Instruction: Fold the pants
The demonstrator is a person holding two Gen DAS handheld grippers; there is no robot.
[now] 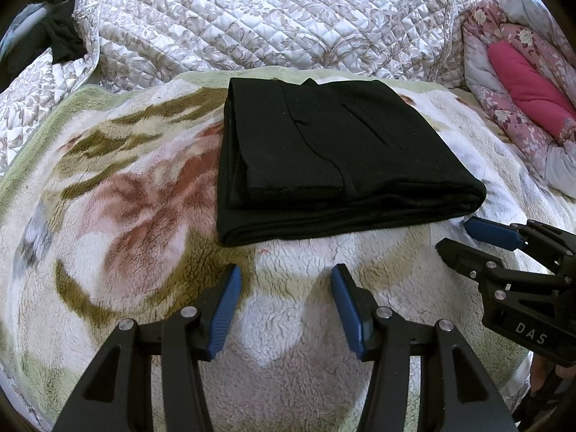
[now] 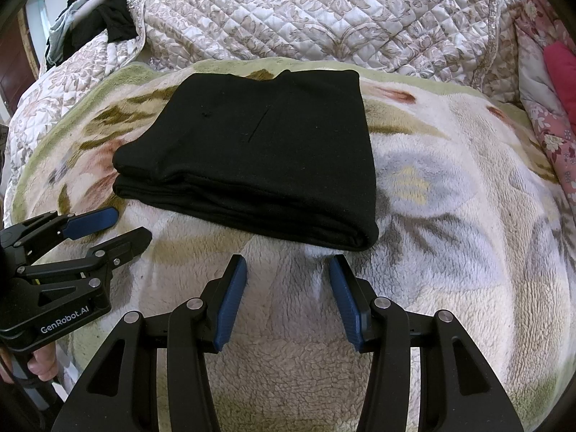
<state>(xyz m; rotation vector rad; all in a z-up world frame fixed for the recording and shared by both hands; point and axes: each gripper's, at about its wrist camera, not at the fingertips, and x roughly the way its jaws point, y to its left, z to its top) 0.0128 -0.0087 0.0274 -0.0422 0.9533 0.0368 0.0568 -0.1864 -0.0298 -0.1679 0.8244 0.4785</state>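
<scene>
The black pants [image 1: 338, 151] lie folded into a flat rectangular stack on the fleece blanket; they also show in the right wrist view [image 2: 259, 158]. My left gripper [image 1: 286, 277] is open and empty, just short of the stack's near edge; it also shows at the left of the right wrist view [image 2: 127, 225]. My right gripper [image 2: 288, 268] is open and empty, just short of the stack's near right corner; it also shows at the right of the left wrist view [image 1: 453, 235].
A floral fleece blanket [image 1: 126, 216] covers the bed. A quilted cream bedspread [image 1: 252, 18] is bunched behind it. A pink floral quilt [image 1: 522, 72] lies at the right. Dark clothes [image 2: 104, 18] are piled at the far left.
</scene>
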